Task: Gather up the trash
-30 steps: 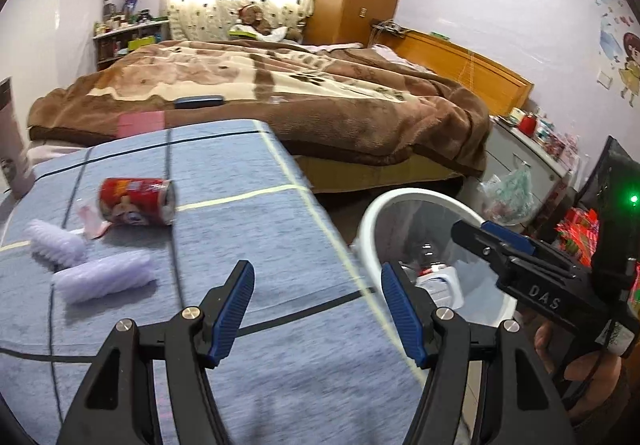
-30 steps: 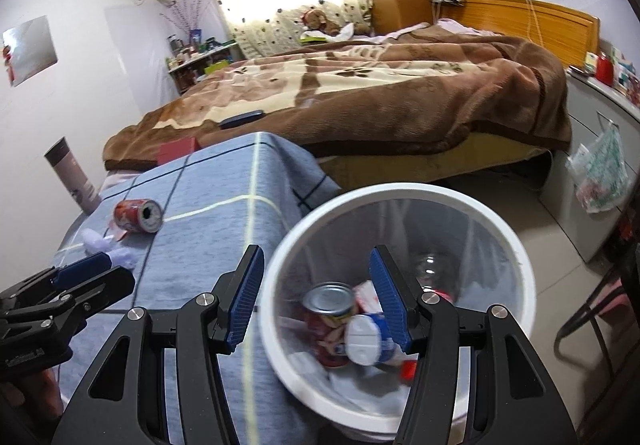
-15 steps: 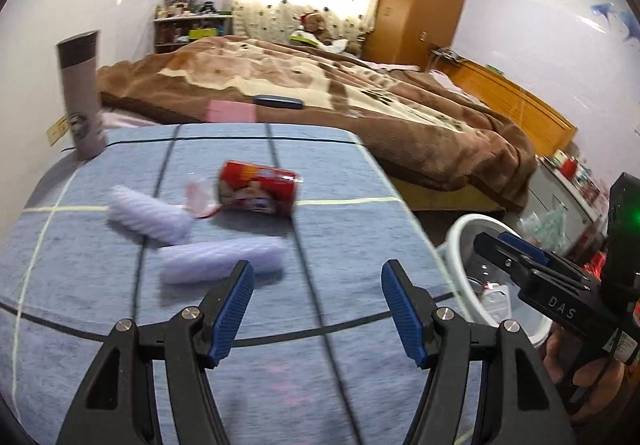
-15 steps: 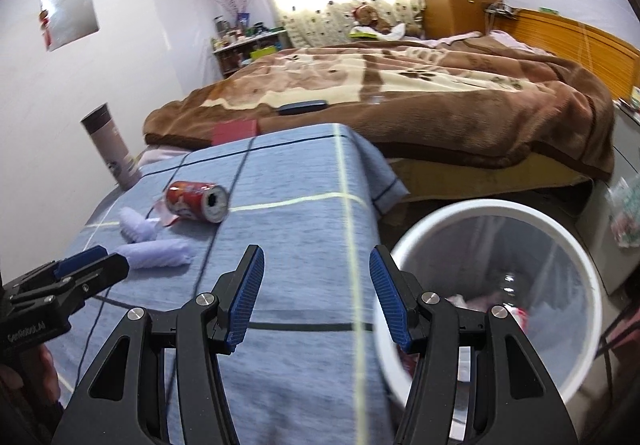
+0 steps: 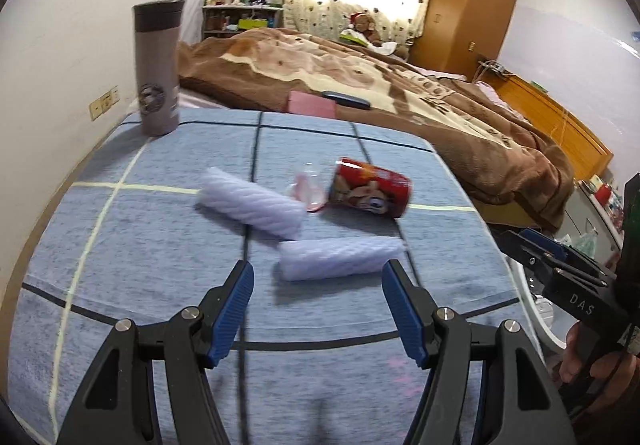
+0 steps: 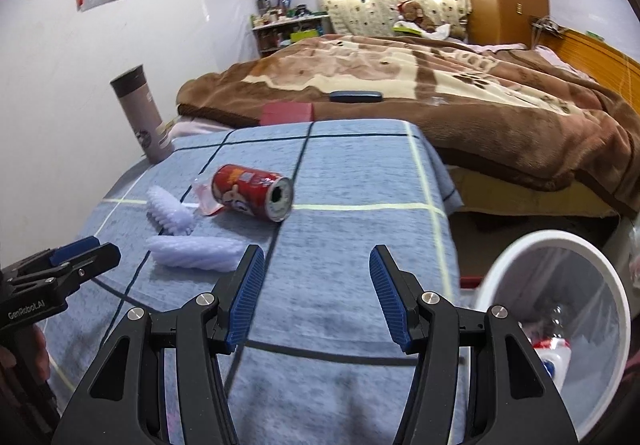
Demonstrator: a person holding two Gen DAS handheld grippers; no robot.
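two grippers hover over the blue table (image 5: 140,253) with jaws apart and nothing between them: left gripper (image 5: 318,309), right gripper (image 6: 316,293). two white foam rolls (image 5: 340,259) (image 5: 252,203), a pink wrapper (image 5: 306,193) and a red can (image 6: 252,193) lie on the cloth. white bin (image 6: 616,309) stands beside the table's right edge.

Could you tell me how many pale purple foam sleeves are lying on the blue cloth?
2. One foam sleeve lies nearest the left gripper; the other foam sleeve lies farther back, beside the pink wrapper and red can. None seems hidden.
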